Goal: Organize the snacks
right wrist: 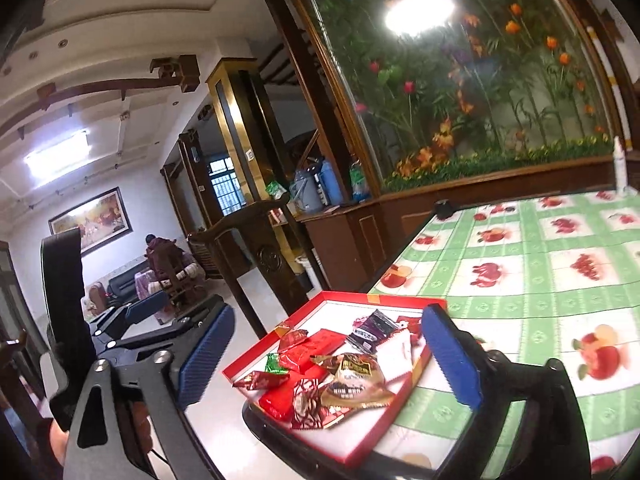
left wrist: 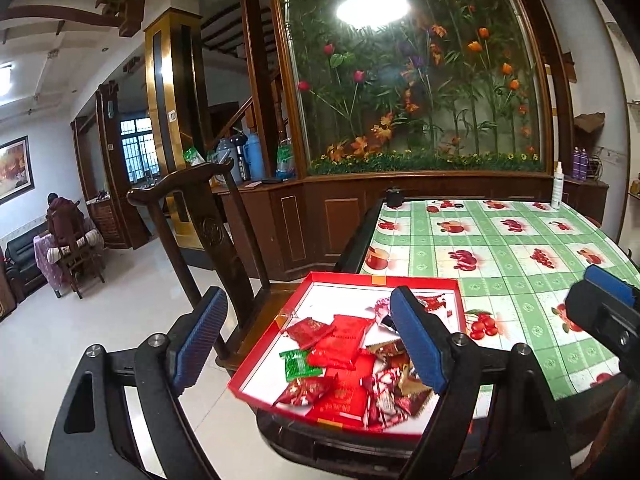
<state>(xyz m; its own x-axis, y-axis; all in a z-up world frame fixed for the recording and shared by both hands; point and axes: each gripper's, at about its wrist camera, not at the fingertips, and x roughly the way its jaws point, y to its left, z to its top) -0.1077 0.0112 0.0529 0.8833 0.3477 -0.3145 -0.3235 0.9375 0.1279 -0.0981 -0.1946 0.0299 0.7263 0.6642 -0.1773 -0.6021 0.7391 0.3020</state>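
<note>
Glossy foil snack packets [left wrist: 340, 340] are lying in a red cardboard tray [left wrist: 256, 368]; a shiny plastic cloth [left wrist: 520, 248] is covering the bench.

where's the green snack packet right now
In the left wrist view the green snack packet lies in the red tray near its left wall, beside the red packets, at the table's corner.

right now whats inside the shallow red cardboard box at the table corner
The shallow red cardboard box holds a loose pile of wrapped snacks: flat red packets, a green packet and a brown-gold packet. Its white floor shows at the far end. What lies under the pile is covered.
</note>
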